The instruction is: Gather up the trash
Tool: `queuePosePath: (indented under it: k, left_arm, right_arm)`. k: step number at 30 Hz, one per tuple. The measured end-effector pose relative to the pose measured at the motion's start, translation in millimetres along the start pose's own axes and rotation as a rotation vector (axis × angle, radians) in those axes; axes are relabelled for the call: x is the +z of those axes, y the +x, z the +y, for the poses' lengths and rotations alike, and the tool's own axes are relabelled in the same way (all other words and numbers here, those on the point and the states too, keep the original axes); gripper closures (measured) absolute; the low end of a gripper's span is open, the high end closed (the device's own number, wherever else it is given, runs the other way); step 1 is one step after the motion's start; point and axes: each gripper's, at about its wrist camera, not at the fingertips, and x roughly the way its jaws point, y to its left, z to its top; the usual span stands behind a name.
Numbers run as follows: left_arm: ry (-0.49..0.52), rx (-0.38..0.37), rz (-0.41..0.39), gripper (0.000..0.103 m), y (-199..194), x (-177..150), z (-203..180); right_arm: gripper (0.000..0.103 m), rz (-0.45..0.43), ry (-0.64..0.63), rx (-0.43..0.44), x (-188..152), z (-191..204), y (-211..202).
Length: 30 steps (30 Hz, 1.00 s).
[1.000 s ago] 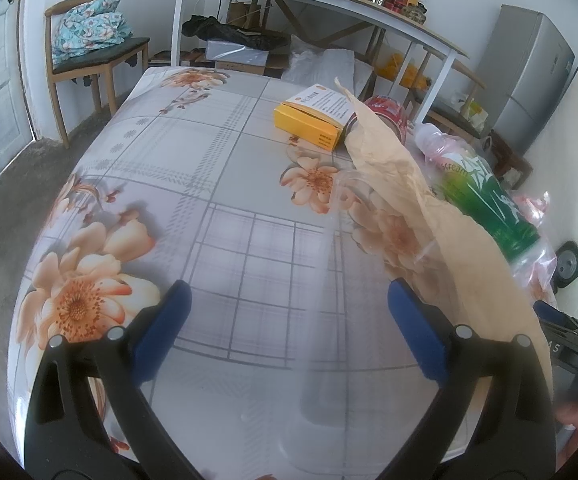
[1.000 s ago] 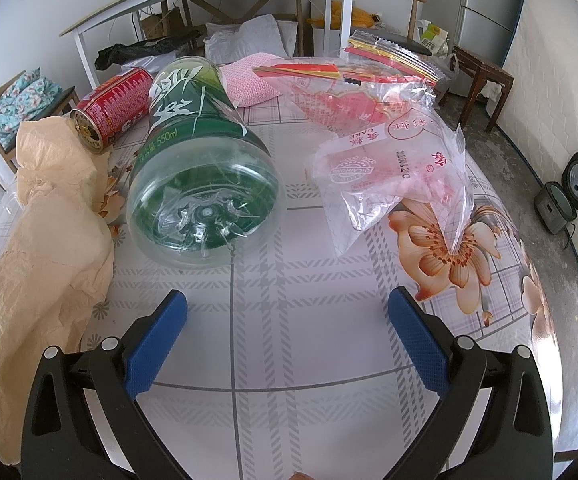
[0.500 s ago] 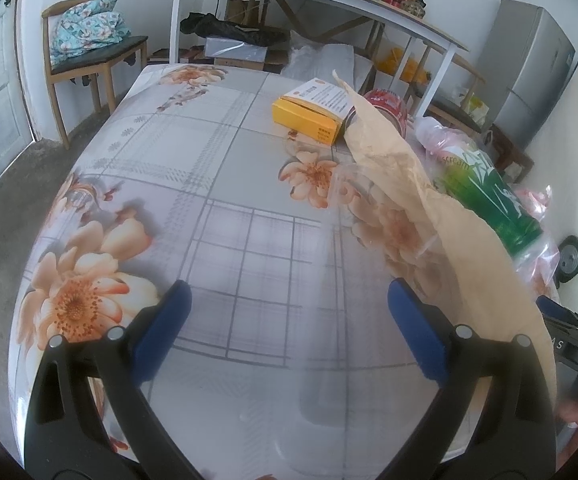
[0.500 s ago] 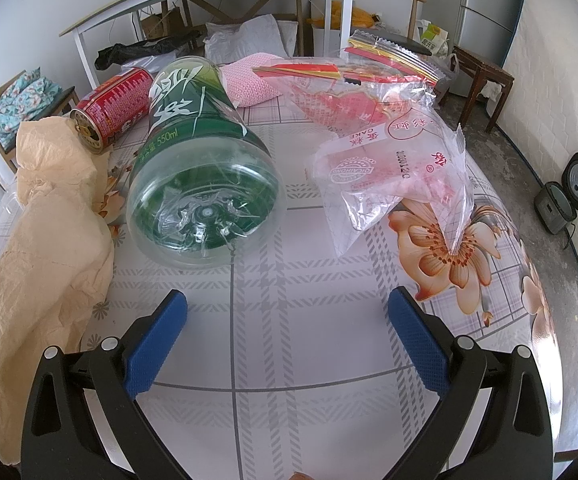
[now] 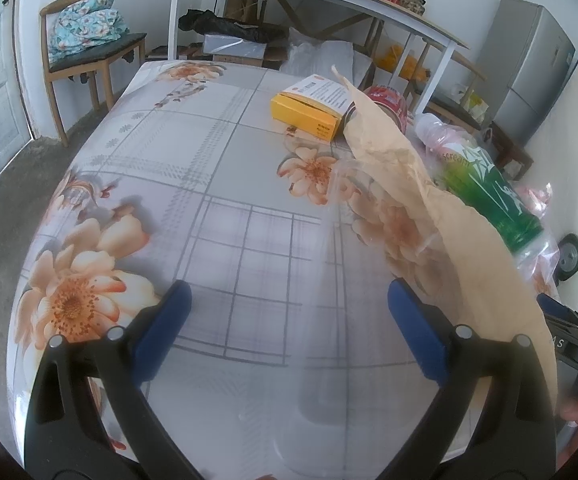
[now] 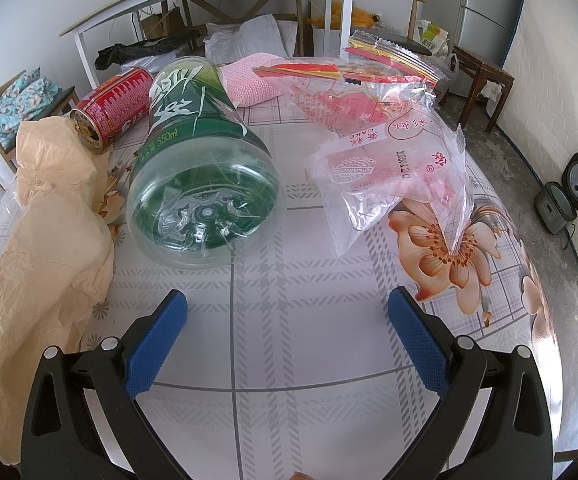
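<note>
Two views to go through, left wrist first. My left tool (image 5: 287, 308) sits at the bottom of the frame with its blue fingers spread wide and nothing between them, above the flowered table (image 5: 177, 168). A clear plastic bag (image 5: 341, 264) lies flat between the fingers, hard to make out. Right of centre a crumpled tan paper bag (image 5: 441, 216) runs from the upper middle down to the lower right. A yellow box (image 5: 309, 110) sits at upper centre, with a red can (image 5: 387, 100) just behind the paper and a green bottle (image 5: 489, 196) at right.

From the right wrist, my right tool (image 6: 287, 310) is likewise spread and empty. The green bottle (image 6: 205, 168) lies on its side at centre, base toward me, the red can (image 6: 113, 104) at upper left, the paper bag (image 6: 45, 240) along the left edge, and clear snack wrappers (image 6: 393, 160) at right.
</note>
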Motion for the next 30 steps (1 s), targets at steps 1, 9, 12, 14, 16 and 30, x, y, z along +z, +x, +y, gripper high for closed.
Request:
queuePosePath:
  k: [1, 9, 12, 14, 16, 30]
  left_arm:
    - [0.001, -0.002, 0.000, 0.008, 0.1, -0.4, 0.4]
    - [-0.009, -0.008, 0.004, 0.008, 1.1, 0.1, 2.8]
    - [-0.012, -0.006, 0.004, 0.008, 0.5, 0.3, 3.3]
    - [-0.012, -0.005, 0.004, 0.008, 0.7, 0.8, 3.0]
    - [-0.011, -0.006, 0.004, 0.008, 0.4, 0.5, 3.5]
    - [-0.011, -0.006, 0.004, 0.008, 0.4, 1.0, 3.2]
  right_arm:
    - [0.006, 0.000, 0.000, 0.000, 0.0, 0.0, 0.0]
    - [0.006, 0.000, 0.000, 0.000, -0.1, 0.0, 0.0]
    - [0.006, 0.000, 0.000, 0.000, -0.1, 0.0, 0.1]
    - [0.006, 0.000, 0.000, 0.000, -0.1, 0.1, 0.1]
    - [0.006, 0.000, 0.000, 0.000, -0.3, -0.2, 0.1]
    - [0.006, 0.000, 0.000, 0.000, -0.3, 0.0, 0.2]
